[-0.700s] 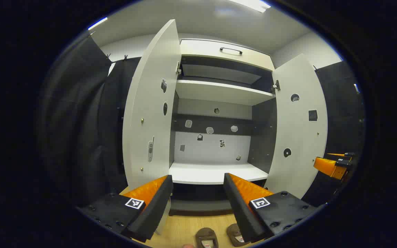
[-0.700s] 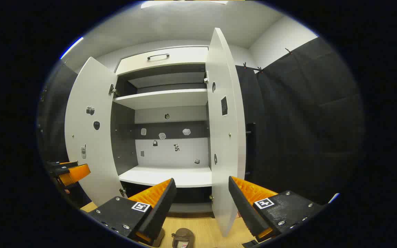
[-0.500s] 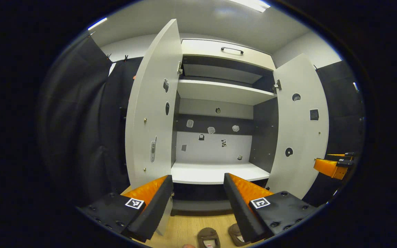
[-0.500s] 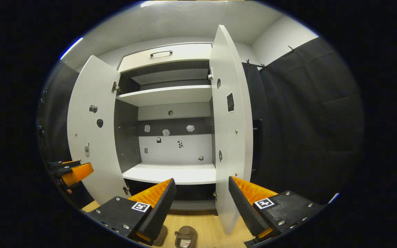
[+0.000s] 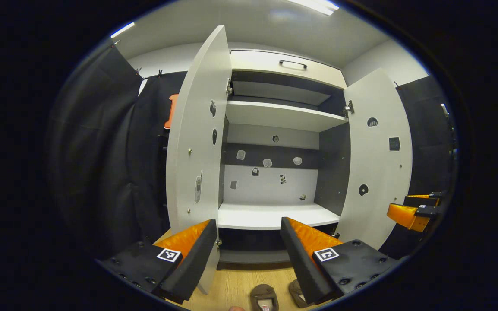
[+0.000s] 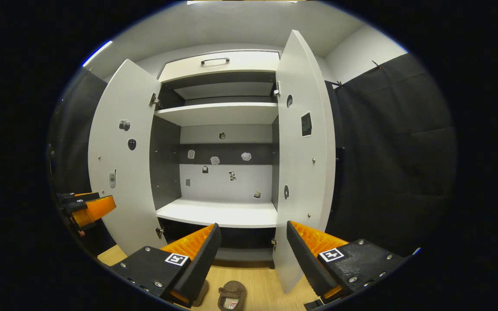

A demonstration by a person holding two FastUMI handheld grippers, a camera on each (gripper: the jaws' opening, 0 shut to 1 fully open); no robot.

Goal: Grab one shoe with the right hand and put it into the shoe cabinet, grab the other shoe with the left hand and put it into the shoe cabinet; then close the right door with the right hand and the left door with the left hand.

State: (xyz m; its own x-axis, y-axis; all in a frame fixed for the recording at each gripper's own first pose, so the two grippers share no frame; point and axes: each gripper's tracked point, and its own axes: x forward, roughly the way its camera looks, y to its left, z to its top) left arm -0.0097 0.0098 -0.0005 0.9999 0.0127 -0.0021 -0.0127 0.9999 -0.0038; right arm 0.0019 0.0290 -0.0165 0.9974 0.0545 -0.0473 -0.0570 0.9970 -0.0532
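Note:
Two brown shoes lie on the wooden floor in front of the shoe cabinet, one [image 5: 264, 298] beside the other [image 5: 296, 293] at the bottom of the left gripper view. In the right gripper view one shoe [image 6: 231, 296] shows in full and the other [image 6: 201, 293] peeks out behind my finger. The white left door [image 5: 197, 147] and right door [image 5: 378, 160] both stand open. The lower shelf [image 5: 275, 216] is bare. My left gripper [image 5: 248, 221] is open and holds nothing, well above the shoes. My right gripper [image 6: 253, 224] is open as well, and it also shows far right [image 5: 413, 211].
An upper shelf [image 6: 219, 114] and a drawer with a dark handle [image 6: 214, 60] sit above. Small stickers dot the cabinet's back wall and doors. Black cloth hangs on both sides. The right door's edge [image 6: 288, 268] stands close to my right gripper's fingers.
The cabinet has slid slightly to the right in both views. The shoes show a little more in the right gripper view. Both grippers stay open.

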